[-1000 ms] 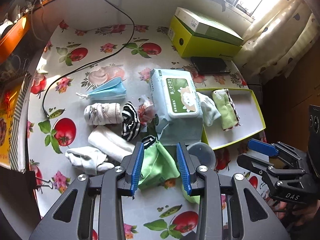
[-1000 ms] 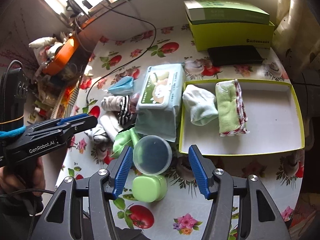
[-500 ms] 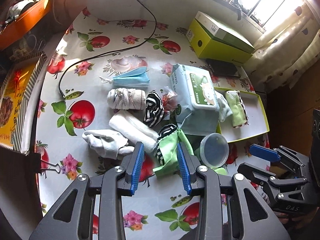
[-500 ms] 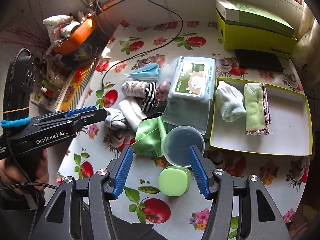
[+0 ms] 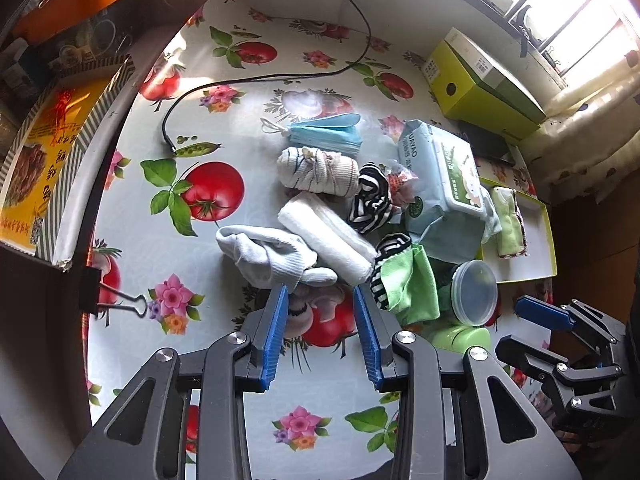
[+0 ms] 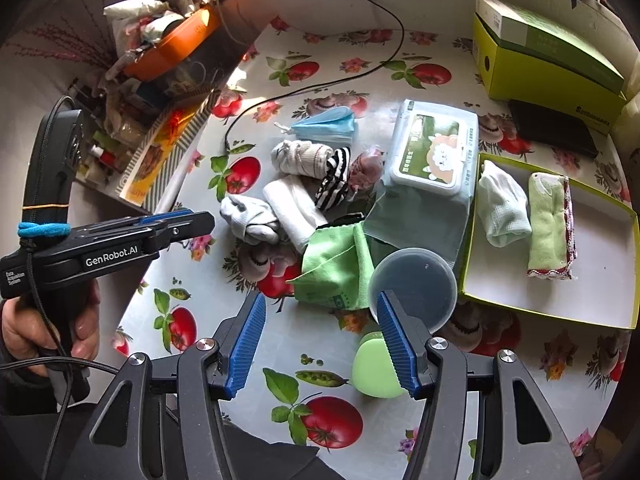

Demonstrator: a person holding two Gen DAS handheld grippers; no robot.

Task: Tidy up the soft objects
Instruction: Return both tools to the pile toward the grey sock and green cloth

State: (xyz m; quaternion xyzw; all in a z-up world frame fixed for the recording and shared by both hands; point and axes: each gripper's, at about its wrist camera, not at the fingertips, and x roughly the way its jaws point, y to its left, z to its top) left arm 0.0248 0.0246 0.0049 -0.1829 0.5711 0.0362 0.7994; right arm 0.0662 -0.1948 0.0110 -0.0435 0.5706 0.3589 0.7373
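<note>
- Left gripper (image 5: 320, 332): jaws parted, nothing between them, above the tabletop (image 5: 224, 360). White sock (image 5: 268, 256) lies just beyond its fingertips, slightly left of centre.
- Right of that sock: rolled white towel (image 5: 328, 236), touching it. Farther off, a rolled striped-cream sock (image 5: 320, 172), with a blue face mask (image 5: 328, 132) beyond.
- Black-and-white striped sock (image 5: 372, 200) sits right of the cream roll, against a wet-wipes pack (image 5: 440, 184).
- Green cloth (image 5: 408, 284) lies just right of the left gripper's right finger, apart from it, beside a clear round lid (image 5: 474, 292).
- Right gripper (image 6: 320, 336): jaws wide, empty. Green cloth (image 6: 336, 268) lies just beyond the gap; its right finger overlaps the clear lid (image 6: 416, 284) and a green container (image 6: 376, 368).
- Far right: yellow-rimmed tray (image 6: 560, 304) holds a pale sock (image 6: 502, 208) and a folded green towel (image 6: 548, 224), side by side.
- Right wrist view shows the tray interior fully and the hand (image 6: 48, 320) holding the left gripper; left wrist view shows only a sliver of the tray, plus a binder clip (image 5: 112, 296) at the left tabletop edge.
</note>
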